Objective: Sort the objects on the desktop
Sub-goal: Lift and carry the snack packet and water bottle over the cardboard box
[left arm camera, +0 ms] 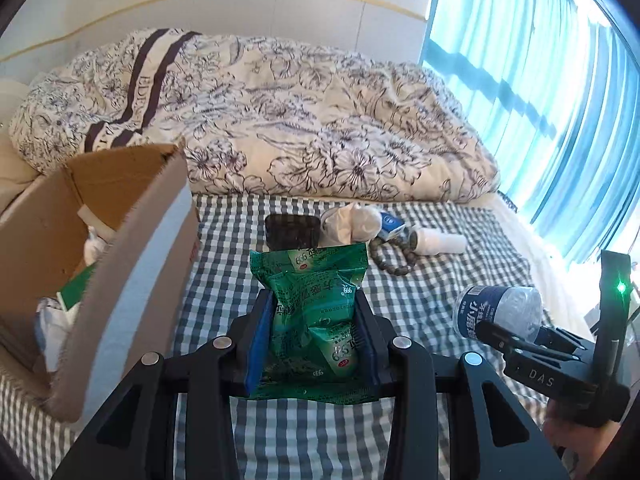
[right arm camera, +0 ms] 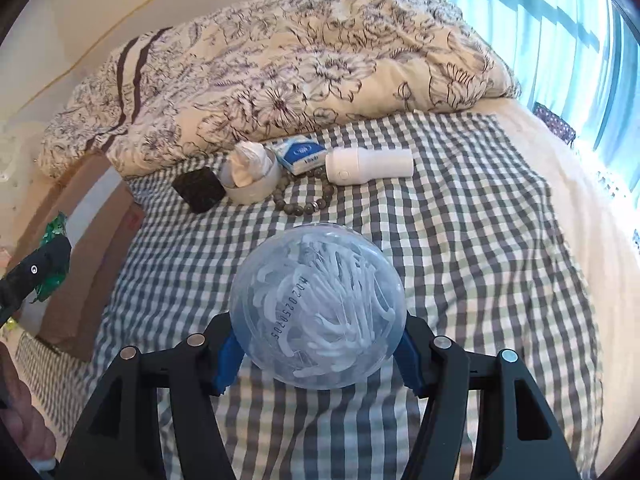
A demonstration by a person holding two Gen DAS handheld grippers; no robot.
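Green foil fills the middle of the left wrist view: the left gripper (left arm camera: pixel 314 344) is pinching a crinkled green packet (left arm camera: pixel 316 304) between its blue-padded fingers (left arm camera: pixel 256 344). The packet is printed with white characters and small red-and-white "999" marks, and its sealed top edge stands up past the fingertips, over the checked sheet (left arm camera: pixel 420 288) of the bed.

At the bottom centre of the right wrist view, the right gripper (right arm camera: pixel 320 354) is clamped on a clear round tub (right arm camera: pixel 318 308), one blue pad on each side. The tub's pale bluish base faces the camera, stamped with a row of dark digits, and it is packed with thin white sticks. In the left wrist view the same tub shows at the right edge with a blue-and-white label.

An open cardboard box (left arm camera: pixel 132 248) sits at the left of the left wrist view, with paper and a green-edged item inside.

Further up the sheet, near the flowered quilt (right arm camera: pixel 280 64), a cluster lies together: a black square case (right arm camera: pixel 199 189), a white cup holding crumpled tissue (right arm camera: pixel 252 176), a small blue-and-white carton (right arm camera: pixel 300 154), a bead bracelet (right arm camera: pixel 304 196) and a white bottle (right arm camera: pixel 368 164) on its side. Blue curtains (right arm camera: pixel 560 24) fill the upper right.
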